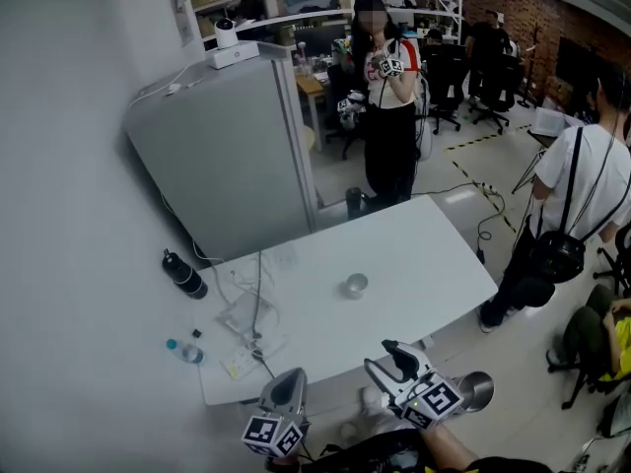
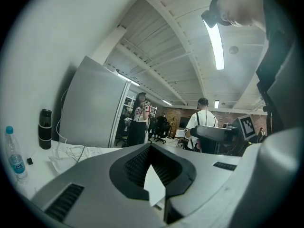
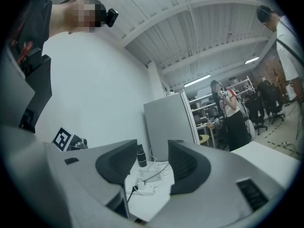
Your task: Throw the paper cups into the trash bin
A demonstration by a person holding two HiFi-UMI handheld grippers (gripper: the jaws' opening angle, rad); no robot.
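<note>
Paper cup (image 1: pixel 356 285) stands mid-bench (image 1: pixel 434 254), untouched. Right hand-held gripper (image 1: pixel 380 356) is released with nothing between its jaws, at the bench's near edge. Left hand-held gripper (image 1: pixel 286 377) is clenched and looks empty to me, also at that edge. Bin (image 1: pixel 475 389) is on the floor off the bench's near-right corner. I can't see inside it. My read: at least one cup to go.

Table (image 1: pixel 419 249) smooth, matt; trash bin (image 1: pixel 481 388) shiny metal (reflective rim); water bottle (image 1: pixel 183 351) clear plastic.
</note>
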